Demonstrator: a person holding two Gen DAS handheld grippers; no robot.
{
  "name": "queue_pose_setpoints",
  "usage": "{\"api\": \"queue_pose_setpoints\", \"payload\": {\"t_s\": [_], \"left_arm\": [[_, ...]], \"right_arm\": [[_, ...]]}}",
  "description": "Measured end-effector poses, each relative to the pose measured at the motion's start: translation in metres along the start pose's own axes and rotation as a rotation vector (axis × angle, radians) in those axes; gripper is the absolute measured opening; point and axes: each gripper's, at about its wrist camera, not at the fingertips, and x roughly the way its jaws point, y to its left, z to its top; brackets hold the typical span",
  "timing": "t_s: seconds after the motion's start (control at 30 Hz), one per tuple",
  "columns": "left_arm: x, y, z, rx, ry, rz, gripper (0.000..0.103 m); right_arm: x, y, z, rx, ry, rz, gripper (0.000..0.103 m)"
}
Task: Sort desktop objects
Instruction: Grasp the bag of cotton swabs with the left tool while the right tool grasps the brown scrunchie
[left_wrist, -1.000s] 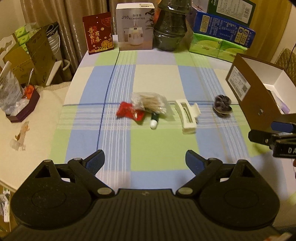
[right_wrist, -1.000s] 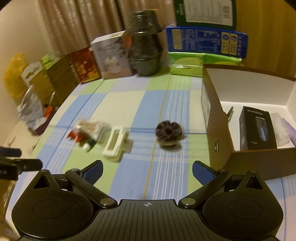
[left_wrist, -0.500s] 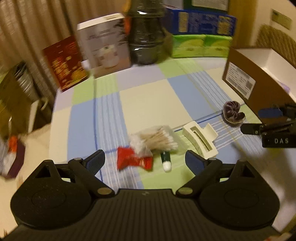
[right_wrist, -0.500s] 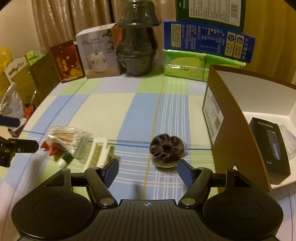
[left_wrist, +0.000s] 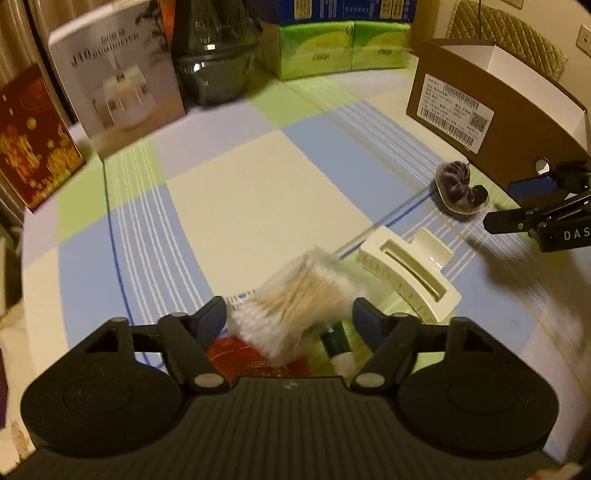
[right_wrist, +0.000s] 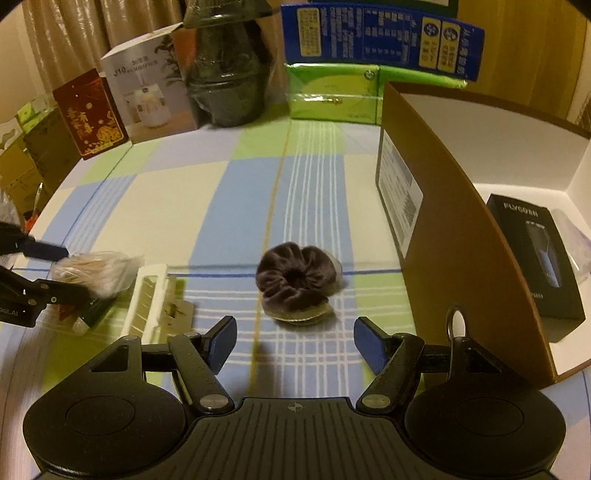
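A clear bag of cotton swabs (left_wrist: 303, 295) lies between the fingers of my left gripper (left_wrist: 290, 317), whose jaws are closing around it; I see no squeeze on the bag. Under it sit a red packet (left_wrist: 240, 354) and a small green tube (left_wrist: 338, 345). A white hair claw clip (left_wrist: 406, 280) lies just to the right. In the right wrist view a dark velvet scrunchie (right_wrist: 295, 284) rests just beyond my right gripper (right_wrist: 295, 332), which is open and holds nothing. The brown cardboard box (right_wrist: 443, 240) stands open at the right.
A black product box (right_wrist: 535, 254) lies inside the cardboard box. Along the back of the checked tablecloth stand a red box (left_wrist: 33, 140), a humidifier carton (left_wrist: 118, 77), a dark jar (left_wrist: 214, 62), green tissue packs (left_wrist: 343, 44) and a blue box (right_wrist: 380, 40).
My left gripper came down and forward over the swab bag and its jaws narrowed. The right gripper drew closer to the scrunchie, and its jaws narrowed too.
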Motion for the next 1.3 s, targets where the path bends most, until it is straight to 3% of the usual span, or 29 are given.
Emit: {"api": "queue_pose_setpoints", "payload": {"t_s": [0.03,0.13,0.23,0.37,0.5,0.53,0.57,0.7,0.83,1.1,1.3], "left_arm": [[0.000,0.001,-0.002,-0.004,0.007,-0.020,0.051],[0.002,-0.002,-0.007,-0.021,0.040,-0.054,0.042],[-0.002,-0.007,-0.011,-0.033,0.049,-0.056,0.042],[-0.008,-0.014,-0.002,0.013,0.009,-0.047,0.065],[0.005,-0.021,0.009,0.079,0.036,-0.063,0.063],[0.008,-0.023,0.010,0.090,0.044,-0.071,0.058],[0.013,-0.025,0.011,0.097,0.057,-0.076,0.045],[0.017,-0.032,0.010,0.115,0.062,-0.077,0.029],[0.009,-0.030,0.008,0.074,0.037,-0.061,0.022],[-0.009,-0.021,0.009,-0.054,-0.007,-0.014,0.020],[-0.009,-0.018,0.011,-0.130,-0.004,0.016,0.020]], "right_arm": [[0.001,0.000,0.000,0.002,0.004,0.002,0.068],[0.003,-0.001,0.000,0.005,0.012,0.005,0.068],[0.004,-0.002,0.002,0.007,0.016,0.008,0.068],[0.006,-0.002,0.003,-0.001,0.021,0.010,0.069],[0.007,-0.003,0.003,0.000,0.028,0.016,0.069],[0.007,-0.004,0.003,0.002,0.028,0.016,0.069],[0.007,-0.004,0.002,0.004,0.027,0.017,0.069],[0.005,-0.006,0.001,0.009,0.018,0.029,0.069],[0.006,-0.004,0.003,-0.002,0.001,0.043,0.069],[0.015,0.006,0.011,-0.045,-0.038,0.032,0.068],[0.032,0.008,0.015,-0.083,-0.042,0.008,0.058]]}}
